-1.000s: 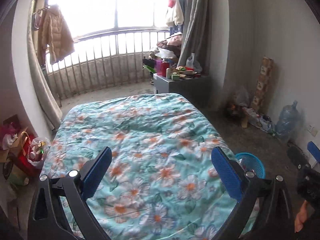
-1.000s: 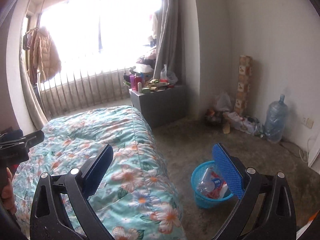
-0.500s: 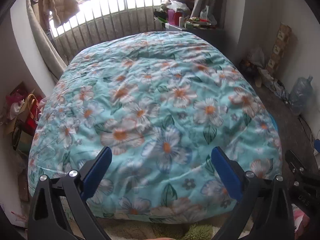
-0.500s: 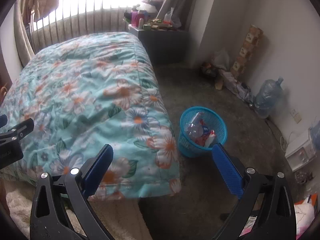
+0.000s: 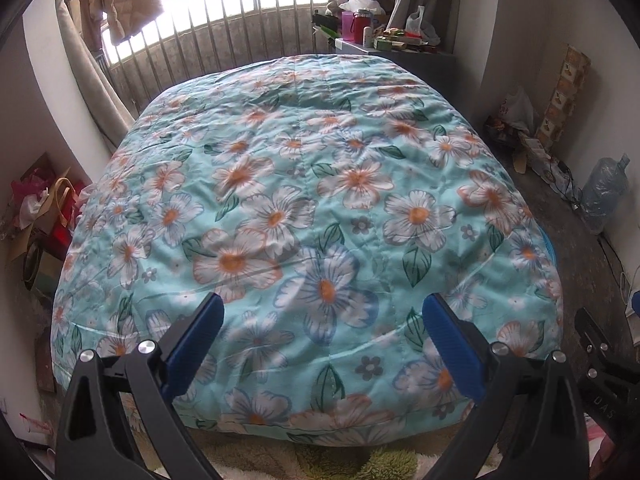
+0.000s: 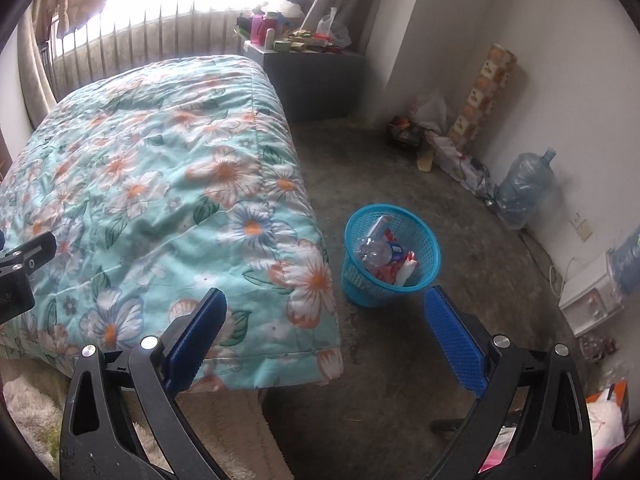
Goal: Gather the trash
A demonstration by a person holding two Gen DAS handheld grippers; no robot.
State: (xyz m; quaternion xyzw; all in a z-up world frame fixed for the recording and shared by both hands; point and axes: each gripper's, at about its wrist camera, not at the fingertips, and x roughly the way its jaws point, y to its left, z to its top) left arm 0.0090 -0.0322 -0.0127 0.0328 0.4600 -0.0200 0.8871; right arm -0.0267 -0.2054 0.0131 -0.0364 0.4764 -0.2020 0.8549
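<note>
A blue mesh trash basket (image 6: pixel 428 240) stands on the floor beside the bed's near right corner. It holds a crushed clear plastic bottle (image 6: pixel 372 250) and red and white wrappers. My right gripper (image 6: pixel 326 334) is open and empty, held above the bed corner and the floor, short of the basket. My left gripper (image 5: pixel 324 344) is open and empty over the foot of the bed. A sliver of the basket's rim (image 5: pixel 549 245) shows past the quilt's right edge in the left wrist view.
The bed carries a teal floral quilt (image 5: pixel 304 208). A grey cabinet (image 6: pixel 316 80) with clutter stands at the window. A large water jug (image 6: pixel 524 188), bags and a tall box line the right wall. A shaggy rug (image 6: pixel 24 408) lies at the bed's foot. Bags (image 5: pixel 36 216) sit at left.
Both grippers have drawn back and tilted down, so the whole bed and the basket's inside now show. Both stay open and empty.
</note>
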